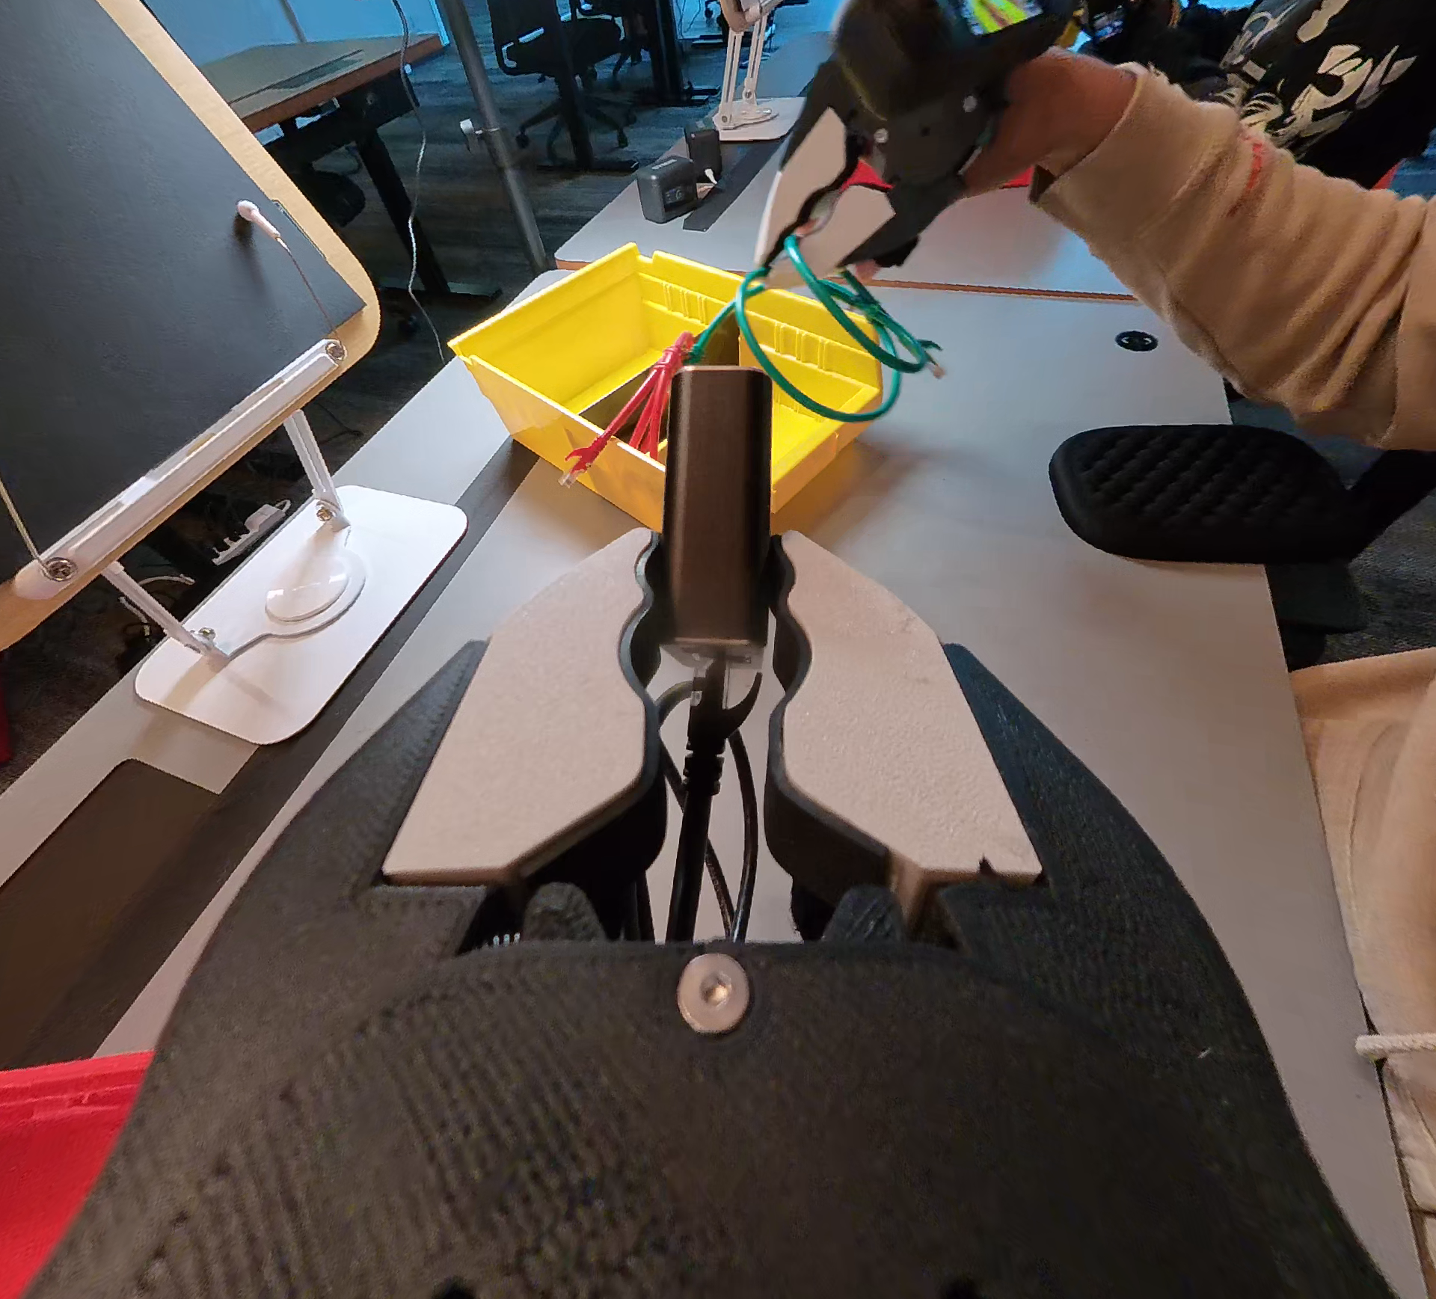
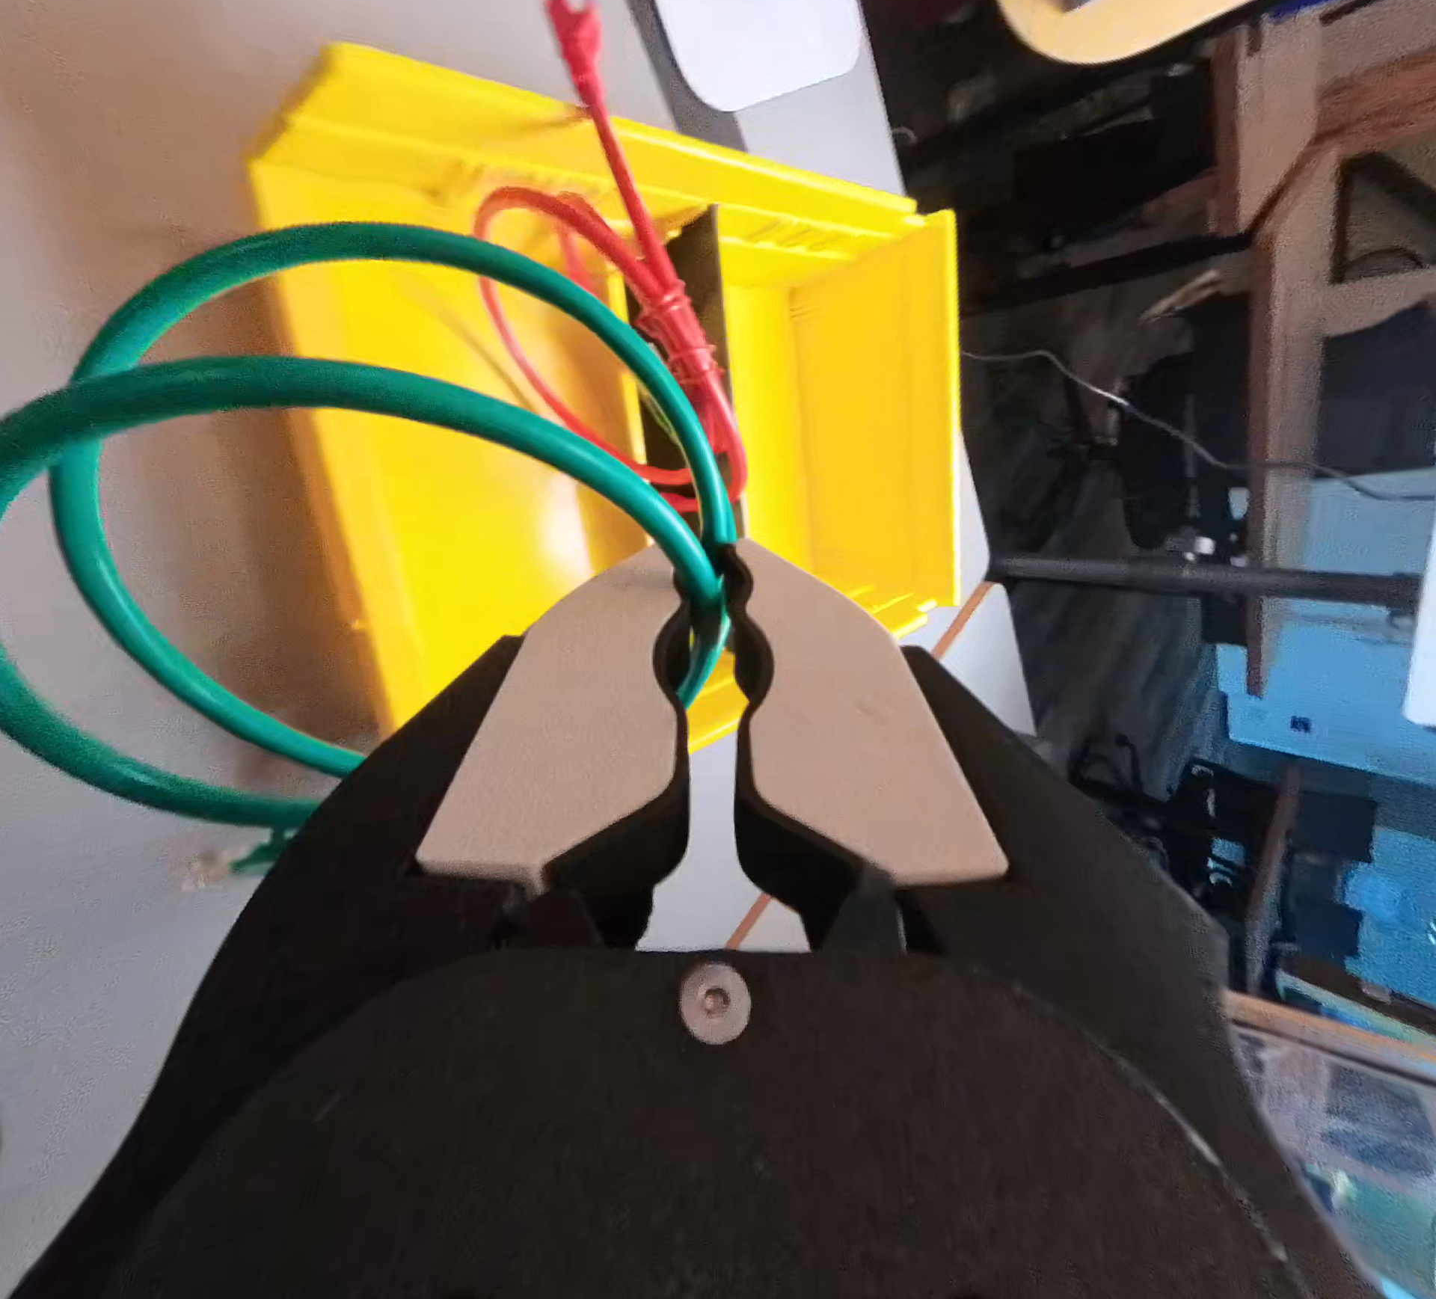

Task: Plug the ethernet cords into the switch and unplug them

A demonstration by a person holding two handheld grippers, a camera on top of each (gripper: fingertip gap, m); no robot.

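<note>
Green cord (image 2: 326, 376), coiled, pinched in the right claw (image 2: 719, 590) above the yellow bin (image 2: 870, 360), presumably lifted to free a plug for the switch (image 1: 716, 508), which the left claw (image 1: 715, 609) clamps steady over the bench (image 1: 1010, 562).

Left gripper (image 1: 715, 601), black printed body with grey finger plates, level and pointing far across the desk, clamped tight on both sides of a dark upright block. Right gripper (image 2: 719, 601), same build, raised at far right, tipped down and leftward, pinched onto a loop of green cable. Beige-sleeved arm (image 1: 1212, 252) behind it.
</note>
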